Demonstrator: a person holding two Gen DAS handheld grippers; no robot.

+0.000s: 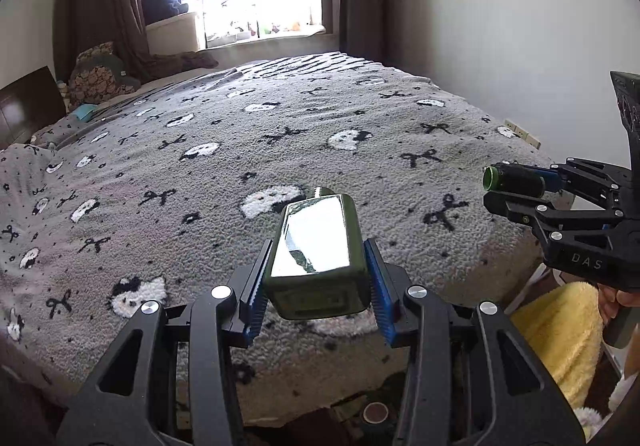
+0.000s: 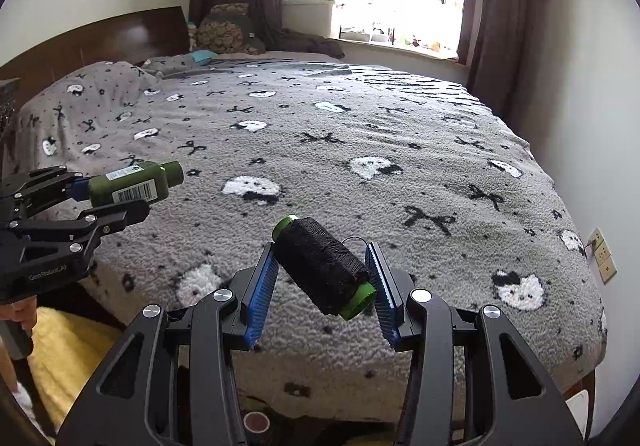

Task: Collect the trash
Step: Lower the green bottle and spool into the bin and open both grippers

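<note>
My left gripper [image 1: 316, 286] is shut on a dark green flat bottle [image 1: 318, 250], its glossy face up and its cap pointing away over the bed. From the right wrist view the same bottle [image 2: 132, 184] shows a barcode label, clamped in the left gripper [image 2: 104, 198]. My right gripper [image 2: 324, 282] is shut on a spool of black thread [image 2: 324, 268] with green ends, lying slanted between the blue pads. In the left wrist view that spool [image 1: 514, 179] sticks out of the right gripper [image 1: 508, 192] at the right edge. Both grippers hang above the bed's near edge.
A bed with a grey blanket [image 2: 360, 150] patterned with cats and bows fills both views. Pillows and a dark headboard [image 2: 100, 38] are at the far left, a window with brown curtains [image 2: 492, 6] behind. A yellow towel [image 1: 560, 334] and a hand [image 1: 624, 302] sit low right.
</note>
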